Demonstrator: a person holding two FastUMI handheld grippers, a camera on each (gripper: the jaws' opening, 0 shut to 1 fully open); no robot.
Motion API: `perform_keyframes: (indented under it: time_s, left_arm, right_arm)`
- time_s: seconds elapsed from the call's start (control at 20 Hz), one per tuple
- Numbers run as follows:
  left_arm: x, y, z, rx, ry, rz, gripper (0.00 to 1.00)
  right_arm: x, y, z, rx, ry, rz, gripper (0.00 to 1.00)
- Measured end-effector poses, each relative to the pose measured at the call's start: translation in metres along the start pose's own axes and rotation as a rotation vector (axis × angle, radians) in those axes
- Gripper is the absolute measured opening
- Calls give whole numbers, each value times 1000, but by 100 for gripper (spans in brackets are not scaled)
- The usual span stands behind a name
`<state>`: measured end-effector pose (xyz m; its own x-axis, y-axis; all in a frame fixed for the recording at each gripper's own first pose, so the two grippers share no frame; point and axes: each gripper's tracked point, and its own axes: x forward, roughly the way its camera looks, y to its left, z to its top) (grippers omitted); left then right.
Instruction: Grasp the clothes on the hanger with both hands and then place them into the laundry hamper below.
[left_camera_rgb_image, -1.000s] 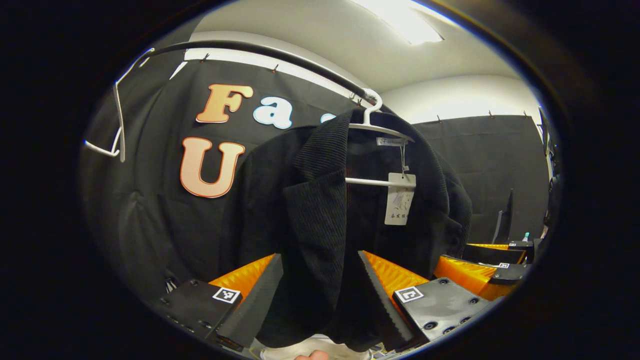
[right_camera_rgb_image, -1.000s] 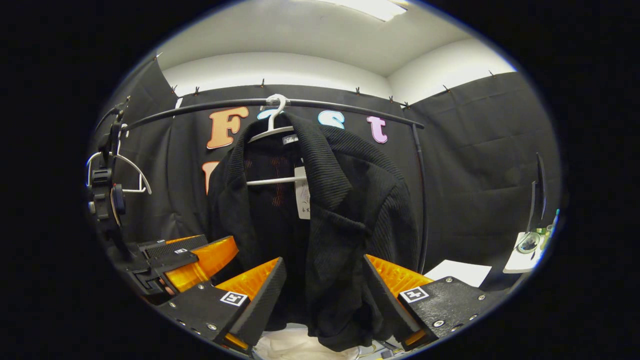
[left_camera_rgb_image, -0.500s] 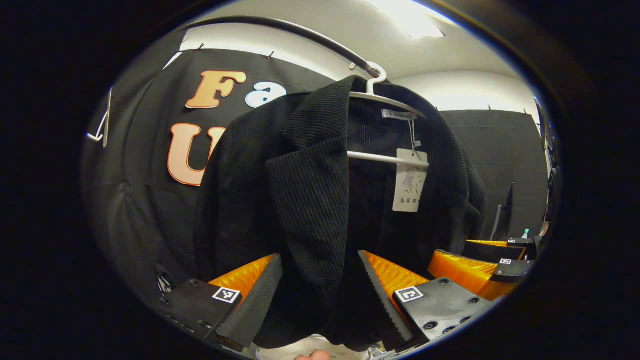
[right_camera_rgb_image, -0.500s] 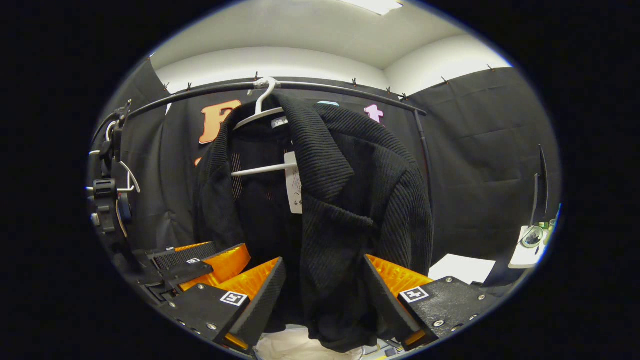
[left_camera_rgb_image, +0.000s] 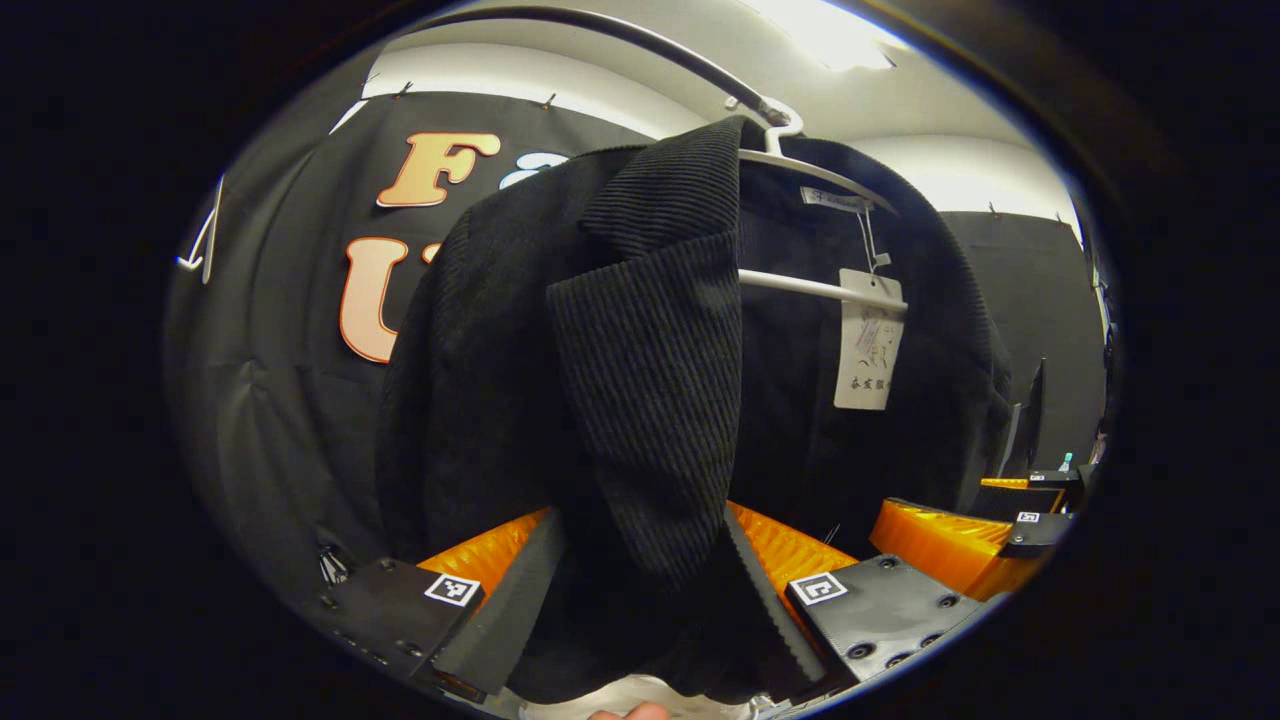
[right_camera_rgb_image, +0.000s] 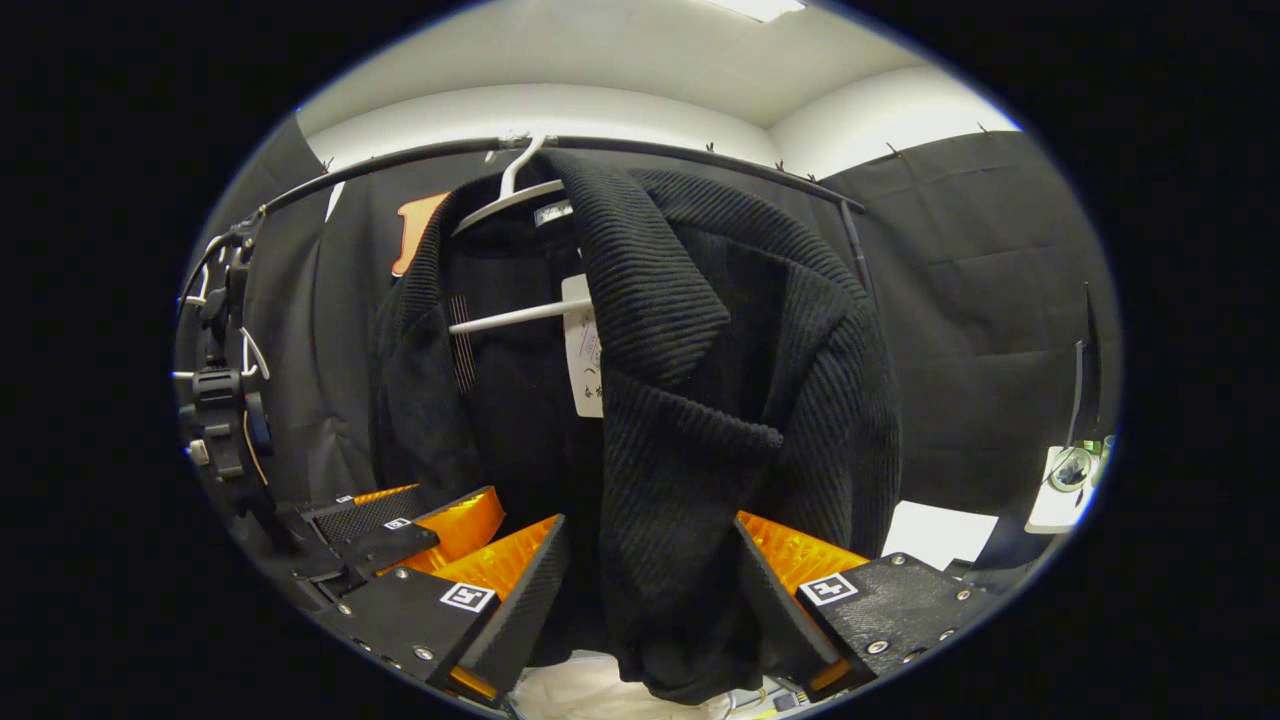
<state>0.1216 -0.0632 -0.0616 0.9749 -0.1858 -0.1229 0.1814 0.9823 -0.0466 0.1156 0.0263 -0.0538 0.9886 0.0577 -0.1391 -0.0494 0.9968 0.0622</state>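
Jacket on white hanger (paper tag dangling); both jaws spread wide around lapels.

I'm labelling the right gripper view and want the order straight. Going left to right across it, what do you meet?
The left gripper → white hanger → paper tag → black jacket → white sheet.

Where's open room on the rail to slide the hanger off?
The rail is bare between the hanger and its right post, above the jacket shoulder. Leftward it is crowded: another hanger and the left tool.
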Motion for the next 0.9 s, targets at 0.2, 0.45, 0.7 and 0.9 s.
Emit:
perform_keyframes:
  time_s: [0.2, 0.45, 0.7, 0.9]
  left_arm:
    - [5, -2, 2, -4, -10, -12, 92]
    - [7, -7, 4, -2, -14, -34, 87]
    - [6, -10, 9, -7, -34, -49, 65]
    - [3, -12, 12, -15, -43, -63, 25]
  right_arm:
    - [9, 10, 4, 18, -10, 30, 99]
    - [13, 10, 2, 6, -5, 25, 79]
    - [17, 8, 0, 6, 0, 11, 65]
    - [17, 10, -1, 5, 9, 25, 43]
